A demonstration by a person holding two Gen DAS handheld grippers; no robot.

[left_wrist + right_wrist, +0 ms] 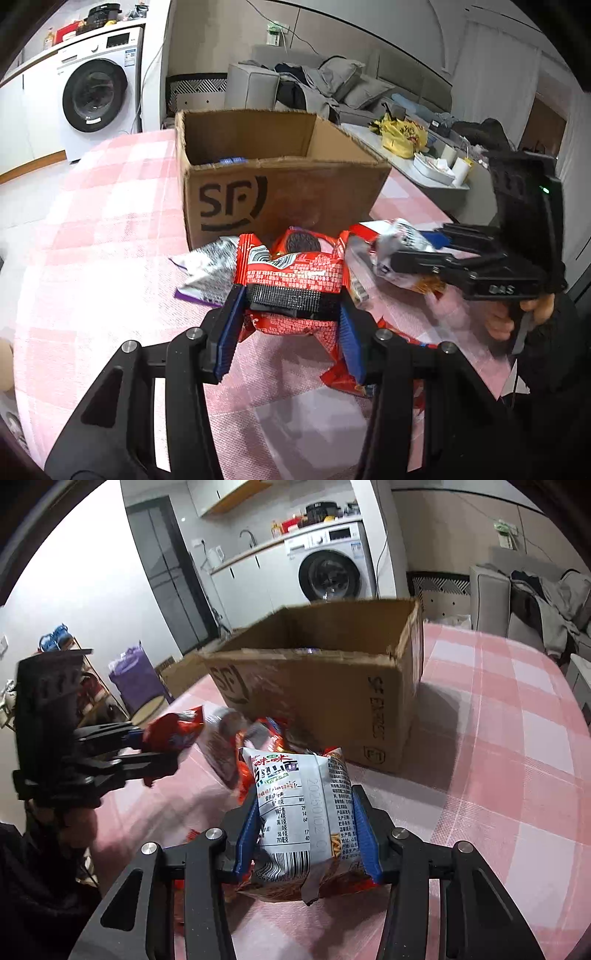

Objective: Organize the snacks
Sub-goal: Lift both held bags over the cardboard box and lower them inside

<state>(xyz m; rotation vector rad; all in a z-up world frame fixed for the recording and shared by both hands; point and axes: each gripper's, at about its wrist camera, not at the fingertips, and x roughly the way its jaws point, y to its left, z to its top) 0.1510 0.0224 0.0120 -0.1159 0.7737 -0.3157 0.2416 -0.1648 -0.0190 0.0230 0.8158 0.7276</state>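
My left gripper [291, 325] is shut on a red snack packet [295, 280], held just above the pink checked tablecloth in front of the open cardboard box [280, 195]. It also shows in the right wrist view [162, 753] with the red packet [173, 731]. My right gripper [308, 834] is shut on a white and orange noodle snack packet [299, 812], also lifted near the box [321, 686]. It shows at the right of the left wrist view [410, 254] with that packet [399, 240]. A blue packet [232, 161] lies inside the box.
More packets lie on the cloth before the box: a silver and purple one [207, 269], an Oreo one [303, 242] and red ones [266, 734]. A low table with a yellow bag [402, 136], a sofa and a washing machine [96, 92] stand beyond.
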